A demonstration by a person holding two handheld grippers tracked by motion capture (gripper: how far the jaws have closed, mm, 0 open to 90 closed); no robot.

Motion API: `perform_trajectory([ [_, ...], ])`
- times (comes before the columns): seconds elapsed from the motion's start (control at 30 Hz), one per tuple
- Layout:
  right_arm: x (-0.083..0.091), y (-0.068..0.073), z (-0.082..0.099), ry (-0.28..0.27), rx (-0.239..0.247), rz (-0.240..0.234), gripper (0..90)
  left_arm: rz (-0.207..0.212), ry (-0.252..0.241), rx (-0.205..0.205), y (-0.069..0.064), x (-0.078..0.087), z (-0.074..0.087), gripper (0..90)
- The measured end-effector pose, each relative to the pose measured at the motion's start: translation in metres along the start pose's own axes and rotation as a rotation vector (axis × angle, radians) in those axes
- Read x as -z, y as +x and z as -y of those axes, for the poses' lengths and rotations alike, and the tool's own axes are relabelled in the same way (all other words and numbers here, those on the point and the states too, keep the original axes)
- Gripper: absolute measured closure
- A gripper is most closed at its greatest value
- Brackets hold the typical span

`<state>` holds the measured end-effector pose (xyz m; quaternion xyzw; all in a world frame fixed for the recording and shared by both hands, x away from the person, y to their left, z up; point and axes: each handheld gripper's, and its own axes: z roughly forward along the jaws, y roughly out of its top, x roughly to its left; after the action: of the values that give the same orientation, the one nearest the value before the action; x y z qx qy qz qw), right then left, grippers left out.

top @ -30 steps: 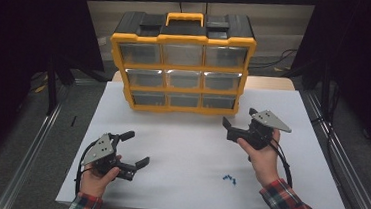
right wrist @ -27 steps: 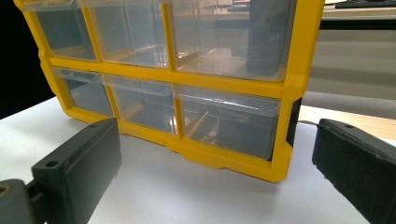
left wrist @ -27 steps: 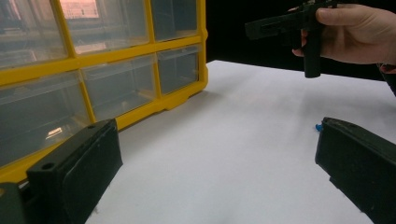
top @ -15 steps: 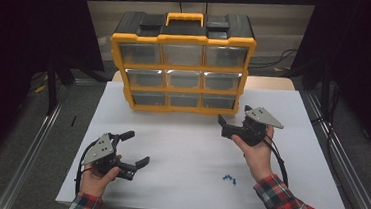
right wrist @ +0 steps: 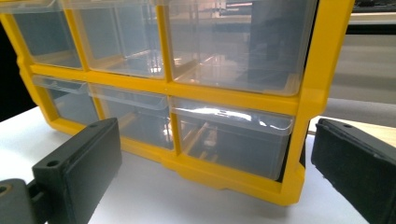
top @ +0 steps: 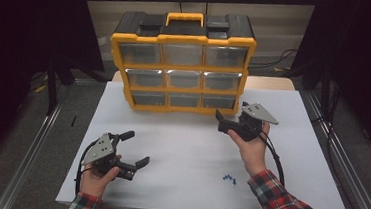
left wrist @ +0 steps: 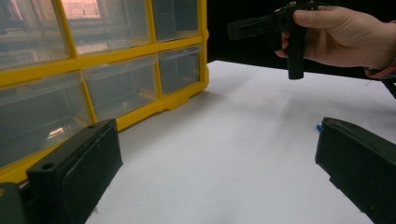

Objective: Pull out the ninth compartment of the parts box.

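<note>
A yellow drawer cabinet stands upright at the far edge of the white table, three rows of three clear drawers facing the person, a yellow carry handle on its black top. The right hand holds the right gripper raised just in front of the cabinet's lower right corner, jaws spread wide and holding nothing, its grey three-cornered plate on top and a black cable trailing back along the plaid sleeve. From the right gripper view, the two black jaws stand well apart at the bottom corners, framing the bottom-right drawer; that clear drawer looks closed, with faint yellowish shapes behind its front that I can't make out. Down at the near left of the table, the left hand holds the left gripper low over the white surface, jaws also parted and empty, pointing toward the right. In the left gripper view the cabinet sits to the left beyond the jaws, and the other hand with its gripper shows at the upper right. A few small blue pieces lie loose on the table near the right forearm, well apart from both grippers; one blue speck peeks out beside the right-side jaw in the left gripper view.
</note>
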<state>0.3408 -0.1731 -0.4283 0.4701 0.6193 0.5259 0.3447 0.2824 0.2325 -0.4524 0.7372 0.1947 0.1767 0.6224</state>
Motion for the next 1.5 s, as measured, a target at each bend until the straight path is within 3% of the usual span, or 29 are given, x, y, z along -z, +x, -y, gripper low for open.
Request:
perform_trajectory([
  [0.3,-0.011,0.002,-0.003,-0.002,-0.009,0.017,1.3,0.002,-0.001,-0.002,0.0,0.0,0.0,0.2],
  [0.6,-0.022,0.001,0.006,0.024,0.021,0.044,1.4,0.005,-0.003,-0.002,0.0,-0.001,0.0,0.2],
  [0.63,-0.025,-0.002,0.007,0.023,0.018,0.052,1.5,-0.028,0.009,-0.004,-0.001,0.0,0.0,0.2],
  [0.73,-0.027,-0.005,0.007,0.024,0.012,0.059,1.5,-0.029,0.01,-0.003,-0.001,-0.001,0.0,0.2],
  [0.77,-0.029,-0.007,0.007,0.023,0.001,0.078,1.5,-0.029,0.011,-0.001,-0.002,-0.001,0.0,0.1],
  [0.87,-0.032,-0.009,0.007,0.014,-0.027,0.075,1.5,0.007,-0.005,0.008,0.0,-0.002,0.001,0.2],
  [1.03,-0.04,-0.007,0.01,0.019,-0.007,0.082,1.7,0.007,-0.006,0.006,0.0,-0.002,0.001,0.2],
  [1.07,-0.04,-0.007,0.01,0.019,-0.007,0.082,1.7,-0.031,0.008,0.007,-0.002,-0.001,0.0,0.2],
  [1.13,-0.044,-0.007,0.013,0.027,0.001,0.089,1.7,-0.015,0.008,0.005,-0.002,-0.001,0.0,0.2],
  [1.2,-0.045,-0.007,0.014,0.034,0.0,0.088,1.6,-0.029,0.007,0.006,-0.002,-0.001,0.0,0.2],
  [1.23,-0.046,-0.008,0.014,0.037,-0.005,0.086,1.6,0.008,-0.003,0.003,0.0,-0.002,0.001,0.2],
  [1.4,-0.05,-0.007,0.013,0.041,-0.006,0.086,1.7,0.009,-0.007,0.014,-0.001,-0.003,0.001,0.1],
  [1.5,-0.055,-0.006,0.011,0.041,0.03,0.093,1.7,0.009,-0.006,0.02,-0.001,-0.003,0.001,0.2],
])
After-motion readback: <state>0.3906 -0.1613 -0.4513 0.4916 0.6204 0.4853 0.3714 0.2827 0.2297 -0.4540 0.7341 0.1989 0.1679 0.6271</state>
